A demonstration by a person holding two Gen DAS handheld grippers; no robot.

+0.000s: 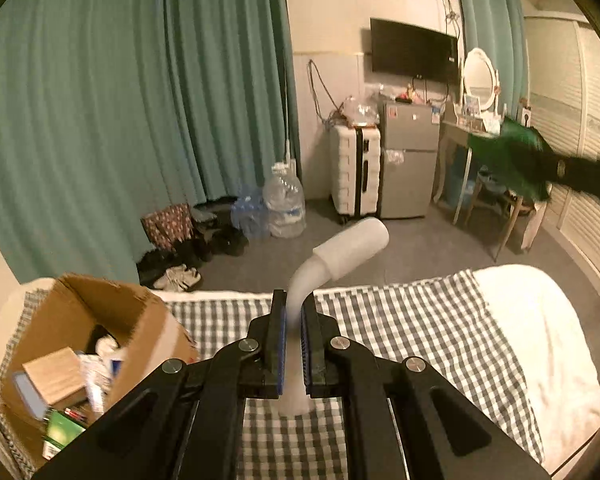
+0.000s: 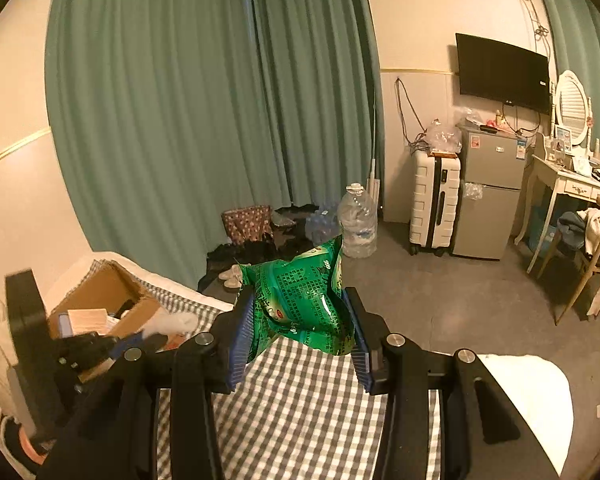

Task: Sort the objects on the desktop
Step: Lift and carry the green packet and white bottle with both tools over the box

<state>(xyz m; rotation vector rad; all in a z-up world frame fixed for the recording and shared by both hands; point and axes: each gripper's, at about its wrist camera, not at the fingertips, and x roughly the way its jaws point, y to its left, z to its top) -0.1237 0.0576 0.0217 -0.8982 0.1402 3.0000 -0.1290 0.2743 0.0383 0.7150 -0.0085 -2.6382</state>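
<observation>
My left gripper [image 1: 294,320] is shut on the thin bent neck of a white plastic object [image 1: 352,248], whose thicker round head sticks up and to the right, above the checked bed cover [image 1: 400,320]. My right gripper [image 2: 298,300] is shut on a crumpled green snack bag [image 2: 300,304], held in the air over the bed's edge. An open cardboard box [image 1: 100,312] holding several small items stands at the bed's left end. In the right wrist view the box [image 2: 104,288] lies left, with the blurred left gripper [image 2: 132,342] in front. The green bag [image 1: 512,156] also shows far right.
A white duvet [image 1: 540,320] covers the bed's right part. On the floor beyond lie shoes [image 2: 232,274] and large water bottles [image 2: 358,220] by green curtains. A white suitcase [image 2: 434,200], a small fridge [image 2: 488,192], a dressing table and chair [image 2: 588,240] stand at the right.
</observation>
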